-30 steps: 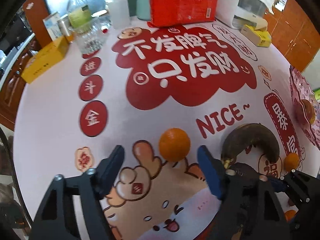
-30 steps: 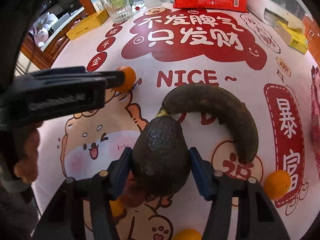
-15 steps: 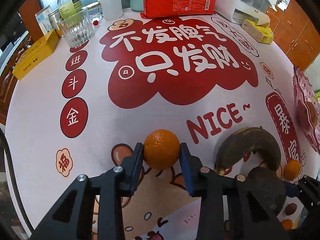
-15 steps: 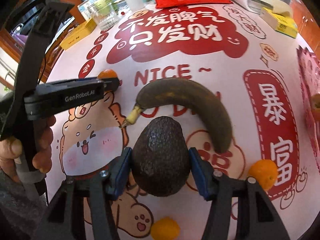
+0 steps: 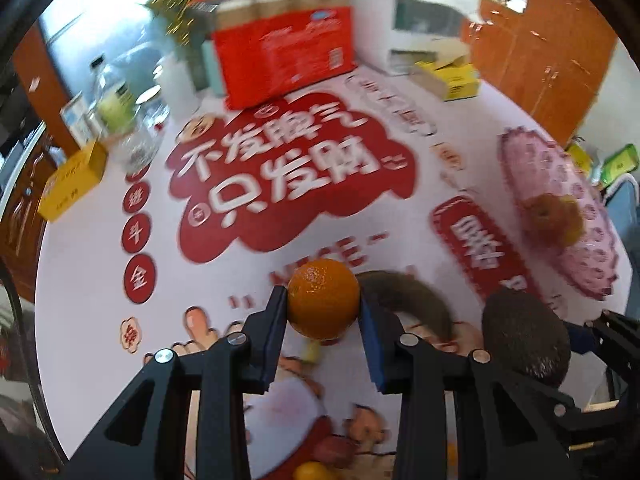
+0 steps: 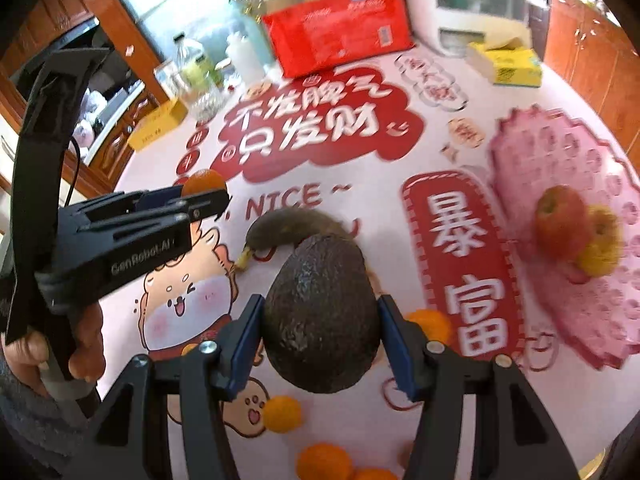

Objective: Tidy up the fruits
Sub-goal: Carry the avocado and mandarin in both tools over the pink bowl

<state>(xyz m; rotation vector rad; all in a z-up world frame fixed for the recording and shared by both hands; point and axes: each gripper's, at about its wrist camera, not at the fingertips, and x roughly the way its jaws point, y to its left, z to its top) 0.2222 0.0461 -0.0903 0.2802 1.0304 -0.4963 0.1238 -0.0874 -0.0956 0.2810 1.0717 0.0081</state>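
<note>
Clamping orange (image 5: 323, 304) in left gripper (image 5: 323, 320) and avocado (image 6: 322, 312) in right gripper (image 6: 320, 332), both lifted clear, likely carrying toward pink plate (image 6: 568, 148) holding apple (image 6: 560, 220).

left wrist: close, faces table (image 5: 100, 272) | right wrist: same | shared: pink plate (image 6: 600, 320), banana (image 6: 280, 228)
</note>
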